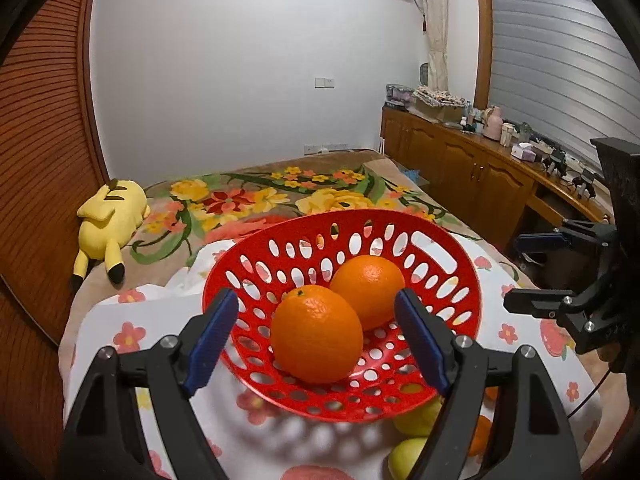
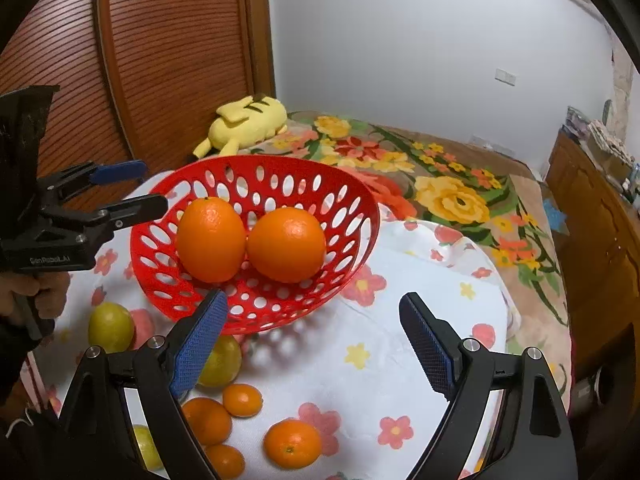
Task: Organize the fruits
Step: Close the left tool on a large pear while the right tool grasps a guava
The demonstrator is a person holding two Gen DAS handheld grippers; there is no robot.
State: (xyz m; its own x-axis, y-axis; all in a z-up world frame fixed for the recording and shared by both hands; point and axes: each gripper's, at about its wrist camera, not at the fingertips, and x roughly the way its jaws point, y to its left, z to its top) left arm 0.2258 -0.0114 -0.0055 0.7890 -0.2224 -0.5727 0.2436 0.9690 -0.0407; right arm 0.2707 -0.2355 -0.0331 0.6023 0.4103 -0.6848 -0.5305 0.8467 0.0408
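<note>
A red basket [image 1: 340,320] with lots of holes sits on a white cloth with flowers [image 2: 400,340] on the bed. Two big oranges are inside it, side by side and touching. The near orange [image 1: 316,334] sits right in front of the left claw [image 1: 316,332], in line with the gap between its two blue pads. The far orange [image 1: 366,290] is just behind it. The left claw is spread wide and the pads do not press on anything.

The right claw [image 2: 314,340] is spread wide too, and it holds nothing. It hangs over the white cloth, just in front of the basket. Below this claw, more fruit lies on the cloth: small oranges [image 2: 292,442] near its left pad, and yellow-green fruits [image 2: 110,326] farther to its left, beside the basket.

A hand [image 2: 36,296] grips the handle of the left claw, off to the left of the right claw.

Past the basket, a yellow stuffed toy [image 1: 110,216] lies on the flowery blanket [image 2: 452,196], next to a brown wooden door [image 2: 168,48].
</note>
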